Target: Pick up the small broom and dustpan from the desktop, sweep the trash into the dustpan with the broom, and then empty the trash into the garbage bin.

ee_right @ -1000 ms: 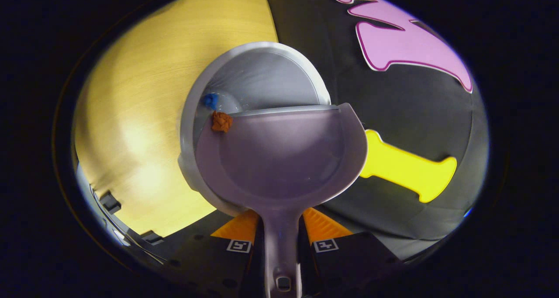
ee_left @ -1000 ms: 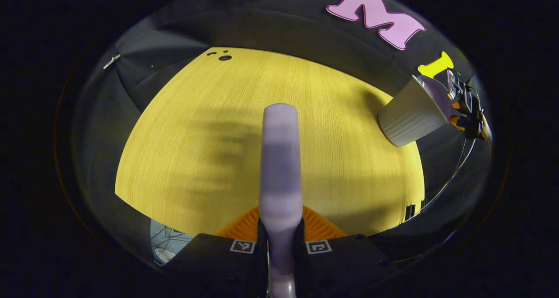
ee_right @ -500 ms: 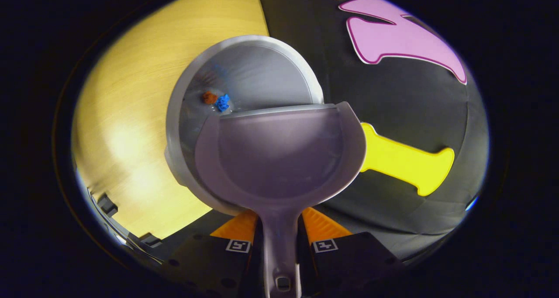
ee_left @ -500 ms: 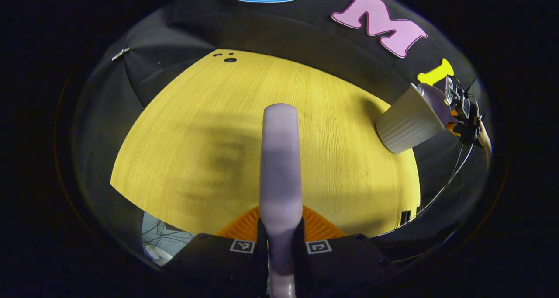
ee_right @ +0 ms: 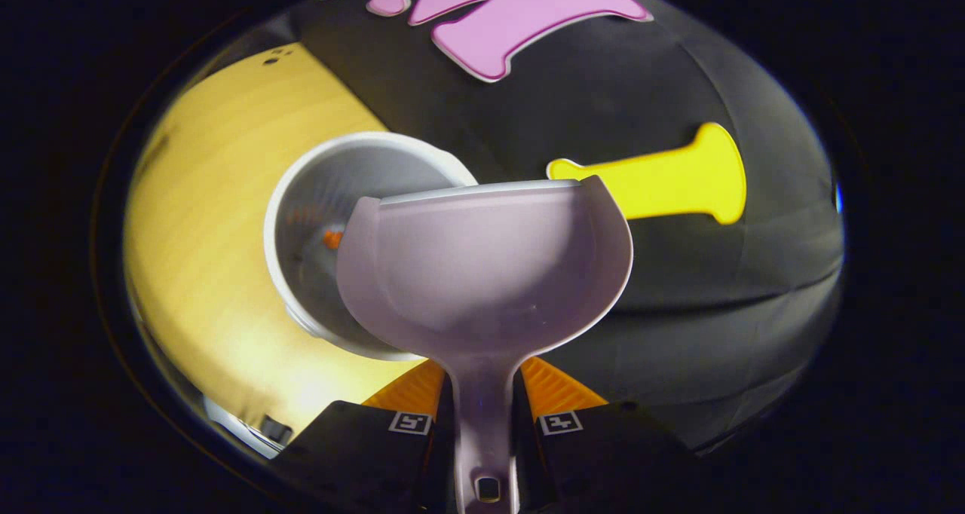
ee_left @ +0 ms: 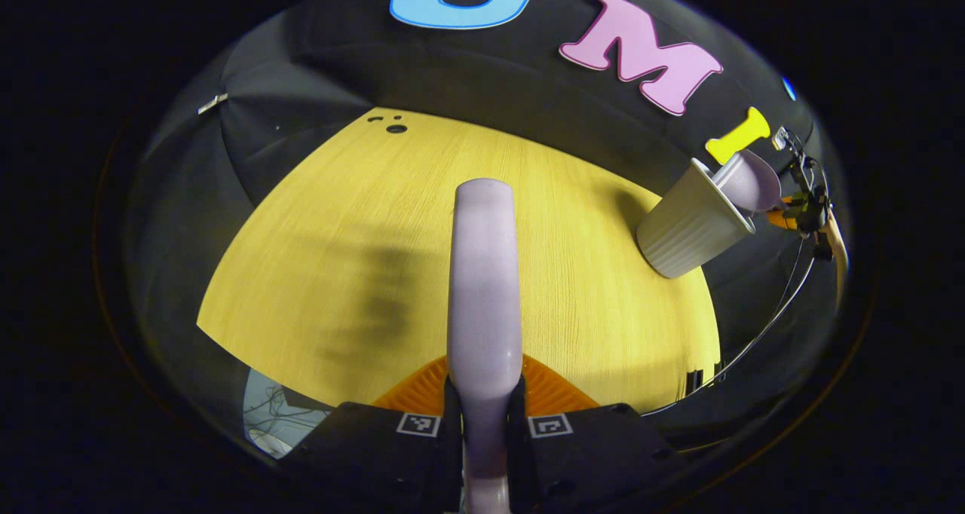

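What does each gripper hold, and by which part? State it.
Left gripper: broom, by its handle. Right gripper: dustpan, by its handle.

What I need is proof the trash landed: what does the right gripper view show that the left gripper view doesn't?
Right gripper view: the inside of the bin, with an orange scrap in it, and the hollow of the dustpan, bare, held by the right gripper. Left gripper view: the broom clamped in the left gripper, and the bin's ribbed outer wall. Shared: the bin, the dustpan at its mouth, and the yellow table.
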`<state>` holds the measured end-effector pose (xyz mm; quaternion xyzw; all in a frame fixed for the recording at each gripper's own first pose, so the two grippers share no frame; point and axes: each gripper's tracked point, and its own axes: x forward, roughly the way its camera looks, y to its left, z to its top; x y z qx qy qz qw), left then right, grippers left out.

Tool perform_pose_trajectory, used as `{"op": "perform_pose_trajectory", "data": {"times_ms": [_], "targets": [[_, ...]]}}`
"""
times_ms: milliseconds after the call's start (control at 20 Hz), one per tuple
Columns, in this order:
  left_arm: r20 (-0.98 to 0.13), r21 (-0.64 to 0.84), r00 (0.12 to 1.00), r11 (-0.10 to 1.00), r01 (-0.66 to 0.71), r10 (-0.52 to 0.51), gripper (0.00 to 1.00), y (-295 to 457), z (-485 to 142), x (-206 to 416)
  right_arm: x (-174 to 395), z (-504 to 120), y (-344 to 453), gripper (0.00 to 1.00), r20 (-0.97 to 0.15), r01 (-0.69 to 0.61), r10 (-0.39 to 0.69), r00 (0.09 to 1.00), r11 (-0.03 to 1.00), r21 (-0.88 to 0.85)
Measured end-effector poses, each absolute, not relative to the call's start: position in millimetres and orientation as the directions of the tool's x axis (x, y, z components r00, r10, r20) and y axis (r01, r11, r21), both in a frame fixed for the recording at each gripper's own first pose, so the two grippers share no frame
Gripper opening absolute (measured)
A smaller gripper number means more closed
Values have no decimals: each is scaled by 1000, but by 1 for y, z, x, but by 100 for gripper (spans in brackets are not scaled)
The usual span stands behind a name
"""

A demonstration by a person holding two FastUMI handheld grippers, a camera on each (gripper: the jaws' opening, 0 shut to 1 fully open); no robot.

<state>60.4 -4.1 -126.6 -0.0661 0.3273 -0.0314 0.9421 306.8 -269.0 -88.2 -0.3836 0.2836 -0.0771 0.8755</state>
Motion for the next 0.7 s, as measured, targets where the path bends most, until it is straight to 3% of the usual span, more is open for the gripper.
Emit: {"op": "perform_pose_trajectory", "data": {"times_ms": [450,700], "targets": [[-495,-59,861,994,97,-114,28,-19,-80,47,244,-68,-246,34,-415,81,-202,887,953,-291],[-484,-59,864,991,124,-137,28,-25,-83,48,218,-51,-191,41,-339,40,-40,940,999,-8]]}}
